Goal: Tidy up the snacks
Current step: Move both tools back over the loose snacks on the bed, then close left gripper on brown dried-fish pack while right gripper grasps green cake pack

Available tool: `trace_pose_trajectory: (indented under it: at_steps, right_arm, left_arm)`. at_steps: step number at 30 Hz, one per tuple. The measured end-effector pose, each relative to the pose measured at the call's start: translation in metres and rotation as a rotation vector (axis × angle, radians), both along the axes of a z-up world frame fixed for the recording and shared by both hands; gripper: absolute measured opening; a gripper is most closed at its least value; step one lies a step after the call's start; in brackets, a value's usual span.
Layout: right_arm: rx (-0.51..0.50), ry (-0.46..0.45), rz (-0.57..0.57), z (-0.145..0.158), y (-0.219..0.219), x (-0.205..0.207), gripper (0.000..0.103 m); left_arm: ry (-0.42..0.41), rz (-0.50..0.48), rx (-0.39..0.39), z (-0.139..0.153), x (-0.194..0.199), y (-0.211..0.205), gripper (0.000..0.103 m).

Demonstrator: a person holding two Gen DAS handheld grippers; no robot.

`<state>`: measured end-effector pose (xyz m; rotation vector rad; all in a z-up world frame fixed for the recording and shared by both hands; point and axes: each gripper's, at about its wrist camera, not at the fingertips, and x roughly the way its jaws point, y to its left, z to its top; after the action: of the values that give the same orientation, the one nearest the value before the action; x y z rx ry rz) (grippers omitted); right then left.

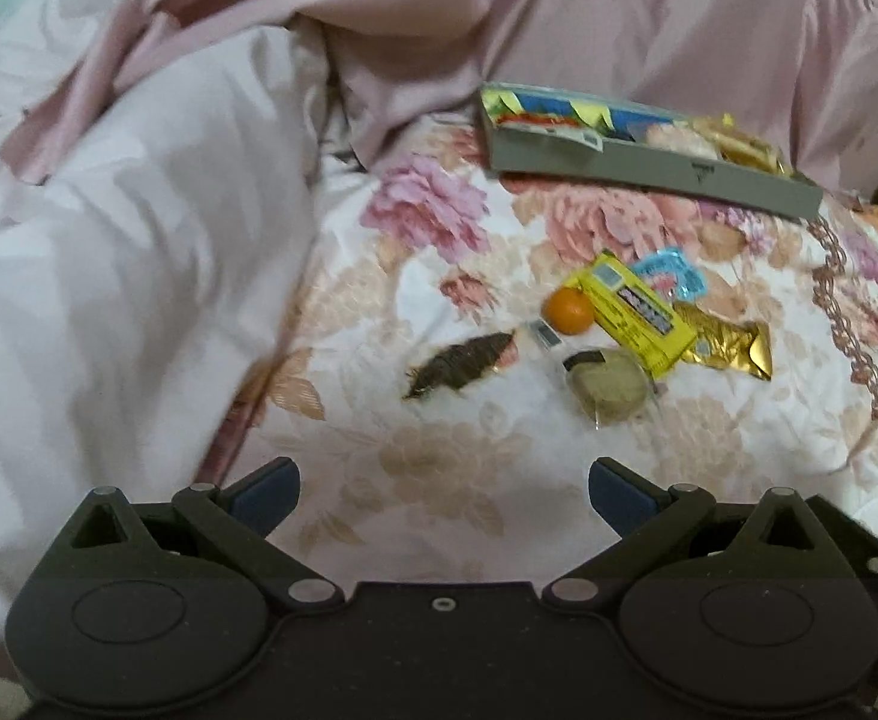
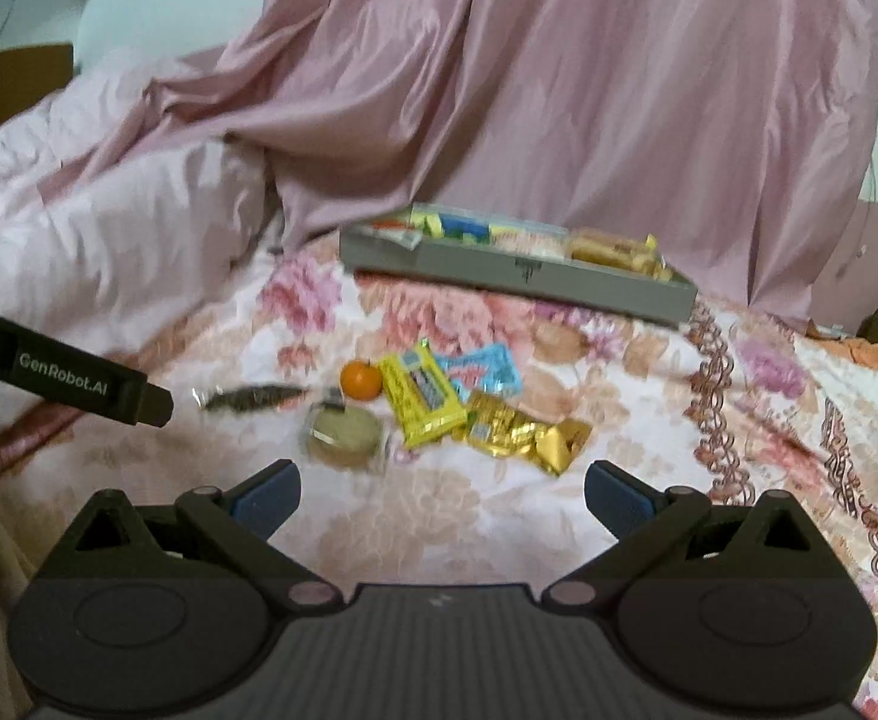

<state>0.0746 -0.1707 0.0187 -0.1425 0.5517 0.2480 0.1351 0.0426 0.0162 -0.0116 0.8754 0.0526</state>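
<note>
Both grippers hover over a flower-printed bedspread [image 2: 769,396], jaws spread wide and holding nothing: left gripper [image 1: 444,495], right gripper [image 2: 442,498]. The loose snacks lie clustered in the middle of the bedspread: a small orange [image 2: 361,380] touching a yellow packet [image 2: 422,401], a light blue wrapper [image 2: 487,373] behind it, a gold foil packet [image 2: 529,429] at the cluster's right end, a round pale cake in clear wrap [image 2: 343,433] nearest the grippers, and a dark flat packet [image 2: 253,397] at the left end. A grey tray [image 2: 499,276], already partly filled with packets, sits toward the far edge against the pink drape [image 2: 559,90].

Likely hazards, as judgements:
- The packets overlap, so a grasp on one may drag or lift its neighbour.
- The orange is round and the bedding soft; a nudge may send it rolling.
- Flat wrappers on yielding fabric may make the fingers pinch cloth instead.
- The tray rests unevenly on the bedding and may tip under a dropped item.
</note>
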Motion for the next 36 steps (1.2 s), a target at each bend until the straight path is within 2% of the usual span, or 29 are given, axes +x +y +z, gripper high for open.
trace_pose_trajectory:
  at_steps: [3, 8, 14, 19, 23, 27, 32, 36]
  right_arm:
    - [-0.023, 0.041, -0.008, -0.005, 0.002, 0.006, 0.103]
    - [-0.014, 0.11, -0.023, -0.014, 0.001, 0.018, 0.103]
    - [-0.076, 0.2, 0.028, -0.031, 0.01, 0.035, 0.103]
    - [-0.116, 0.2, 0.101, -0.039, 0.022, 0.049, 0.103]
    - [-0.103, 0.175, 0.235, -0.047, 0.031, 0.062, 0.103]
    - [-0.095, 0.161, 0.293, -0.059, 0.041, 0.078, 0.103]
    - [-0.008, 0.184, 0.272, -0.073, 0.049, 0.104, 0.103]
    - [0.022, 0.183, 0.284, -0.082, 0.054, 0.12, 0.103]
  left_arm:
    - [0.028, -0.018, 0.001, -0.003, 0.011, 0.002, 0.102]
    - [0.075, -0.068, 0.059, -0.008, 0.032, 0.002, 0.102]
    - [0.135, -0.139, 0.107, -0.021, 0.058, 0.005, 0.102]
    - [0.163, -0.189, 0.079, -0.027, 0.075, 0.014, 0.102]
    - [0.136, -0.241, 0.083, -0.03, 0.085, 0.02, 0.102]
    - [0.121, -0.308, 0.16, -0.042, 0.1, 0.024, 0.102]
    - [0.128, -0.41, 0.28, -0.06, 0.116, 0.017, 0.102]
    - [0.119, -0.458, 0.3, -0.067, 0.124, 0.015, 0.102]
